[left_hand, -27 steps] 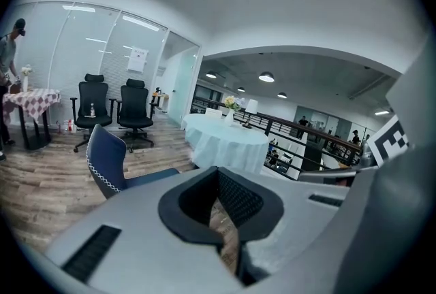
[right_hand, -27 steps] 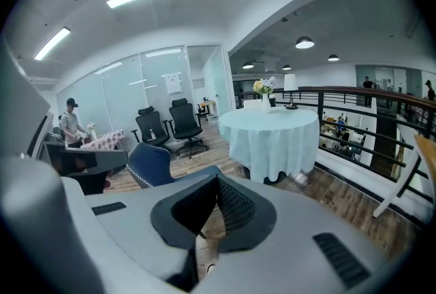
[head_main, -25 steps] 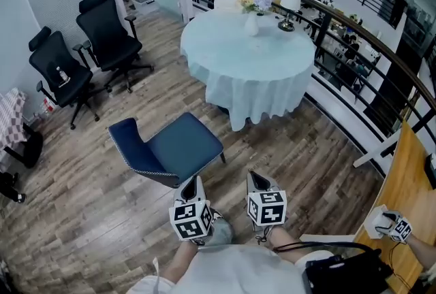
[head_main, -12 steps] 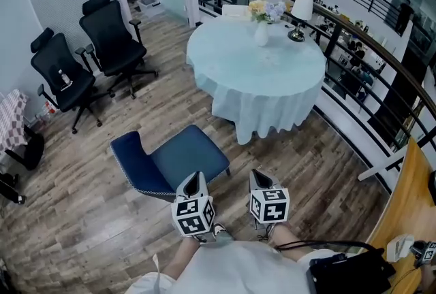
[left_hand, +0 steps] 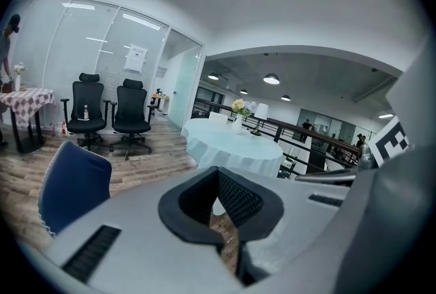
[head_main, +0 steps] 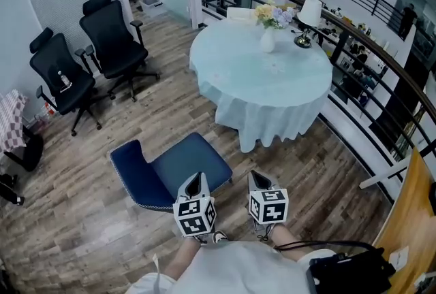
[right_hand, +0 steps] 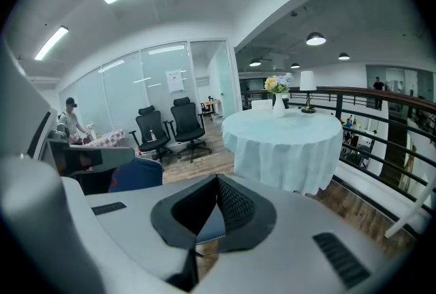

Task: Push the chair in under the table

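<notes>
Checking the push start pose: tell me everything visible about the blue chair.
The blue chair is padded, navy fabric by its look, with pale trim along its lower edges, a low backrest and thin dark legs. It stands upright on the wood floor, seat empty, short of the round table, not under it. The left tongs overlap its near edge in the head view; contact cannot be told.

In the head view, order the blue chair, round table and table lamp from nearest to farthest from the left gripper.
1. Blue chair, just ahead of the left gripper.
2. Round table, farther ahead, to the right.
3. Table lamp, on the table's far side.
</notes>
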Demonstrator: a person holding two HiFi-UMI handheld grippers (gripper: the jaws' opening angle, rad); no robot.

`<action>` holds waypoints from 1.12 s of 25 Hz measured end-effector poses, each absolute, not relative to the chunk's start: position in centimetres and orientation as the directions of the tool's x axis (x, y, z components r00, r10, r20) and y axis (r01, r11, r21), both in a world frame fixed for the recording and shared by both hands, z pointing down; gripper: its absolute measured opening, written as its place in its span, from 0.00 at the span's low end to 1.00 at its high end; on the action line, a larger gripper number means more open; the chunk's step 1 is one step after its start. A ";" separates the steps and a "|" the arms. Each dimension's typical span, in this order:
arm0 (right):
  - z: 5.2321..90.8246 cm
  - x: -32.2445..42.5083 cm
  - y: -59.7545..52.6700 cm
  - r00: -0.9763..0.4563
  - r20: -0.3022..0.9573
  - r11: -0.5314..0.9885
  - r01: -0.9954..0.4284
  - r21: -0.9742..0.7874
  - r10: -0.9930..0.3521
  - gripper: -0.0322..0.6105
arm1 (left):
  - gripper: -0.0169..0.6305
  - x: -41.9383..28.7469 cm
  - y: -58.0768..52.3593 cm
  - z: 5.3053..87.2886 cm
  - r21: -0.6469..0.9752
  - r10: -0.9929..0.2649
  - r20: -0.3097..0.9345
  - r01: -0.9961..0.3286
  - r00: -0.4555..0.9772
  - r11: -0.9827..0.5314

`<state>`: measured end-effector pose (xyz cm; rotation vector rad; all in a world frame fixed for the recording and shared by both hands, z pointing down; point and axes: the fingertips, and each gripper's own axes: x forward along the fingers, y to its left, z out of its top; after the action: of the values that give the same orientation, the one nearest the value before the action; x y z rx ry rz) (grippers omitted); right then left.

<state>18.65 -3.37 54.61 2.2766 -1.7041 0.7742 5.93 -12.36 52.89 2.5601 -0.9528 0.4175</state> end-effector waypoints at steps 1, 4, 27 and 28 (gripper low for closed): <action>54.7 18.6 -3.9 0.195 0.516 -0.312 -0.938 -0.151 -0.834 0.08 | 0.03 6.0 -12.8 53.0 0.244 -0.562 0.400 -0.676 0.723 -0.696; 54.8 18.4 -5.3 0.176 0.524 -0.292 -0.945 -0.146 -0.833 0.08 | 0.03 5.7 -13.8 53.5 0.253 -0.567 0.409 -0.687 0.714 -0.682; 55.9 19.2 -12.5 -0.052 0.569 -0.051 -0.985 -0.162 -0.821 0.08 | 0.03 5.9 -17.6 55.7 0.291 -0.680 0.472 -0.828 0.560 -0.479; 55.7 19.5 -12.9 -0.067 0.570 -0.028 -0.987 -0.157 -0.819 0.08 | 0.03 6.2 -17.6 55.7 0.294 -0.687 0.473 -0.834 0.551 -0.466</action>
<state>19.52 -12.92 55.75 1.9019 -1.9443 0.7690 6.24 -17.61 55.66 2.2945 -1.2261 0.3964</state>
